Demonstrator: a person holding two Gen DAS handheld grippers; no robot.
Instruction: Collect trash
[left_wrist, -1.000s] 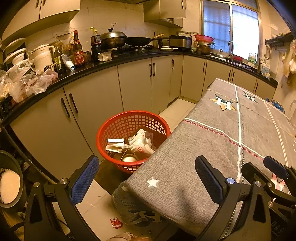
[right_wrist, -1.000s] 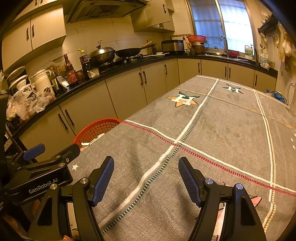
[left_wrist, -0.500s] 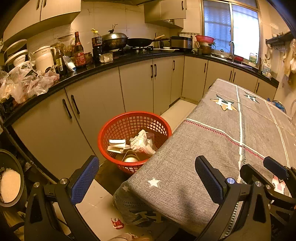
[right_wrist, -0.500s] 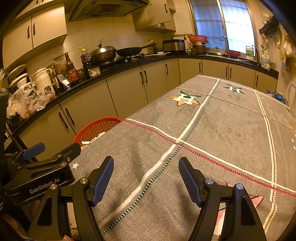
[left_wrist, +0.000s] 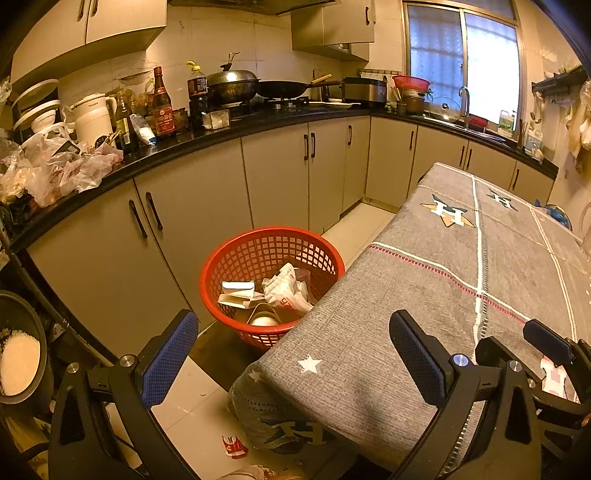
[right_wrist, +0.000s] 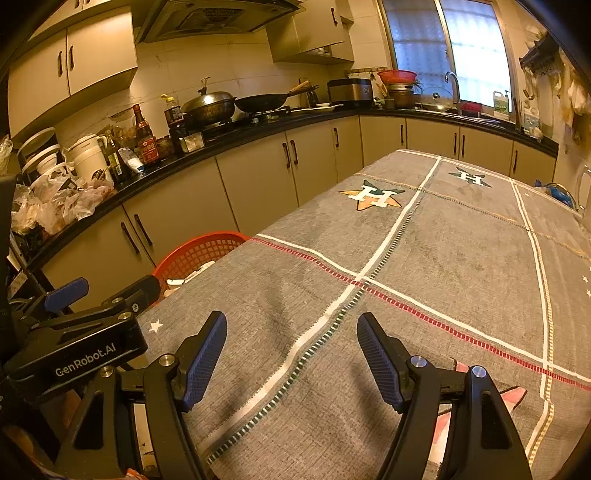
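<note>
- Kitchen cabinets (left_wrist: 207, 214) under a dark countertop (left_wrist: 236, 127) curve around the far side of the room in both views; we see a lidded wok (left_wrist: 232, 84) and a frying pan (left_wrist: 284, 88) on the stove at 12 o'clock in the left wrist view.
- Grey tablecloth (right_wrist: 424, 266) with white and red stripes and star emblems covers the long table, which fills the right wrist view from 6 o'clock to 1 o'clock.
- Red basket (left_wrist: 271, 284) stands on the floor at the center of the left wrist view, between the cabinets and the table's near corner, just beside the cloth edge. We see only its rim (right_wrist: 201, 251) at 9 o'clock in the right wrist view.
- Trash (left_wrist: 273, 295) lies inside the basket: crumpled wrappers, a flat carton and a pale round piece.
- Left gripper (left_wrist: 293, 354) hovers over the table corner; its blue-padded fingers (left_wrist: 170, 358) are spread wide and carry nothing.
- Right gripper (right_wrist: 291, 354) hangs above the cloth near the table's near end, fingers (right_wrist: 205, 356) likewise spread apart and bare.
- Pink-and-white wrapper (right_wrist: 484, 398) lies on the cloth at 5 o'clock in the right wrist view, partly hidden behind the right gripper's finger.
- Small red scrap (left_wrist: 234, 445) lies on the floor tiles at 6 o'clock in the left wrist view, just beside the hanging cloth.
</note>
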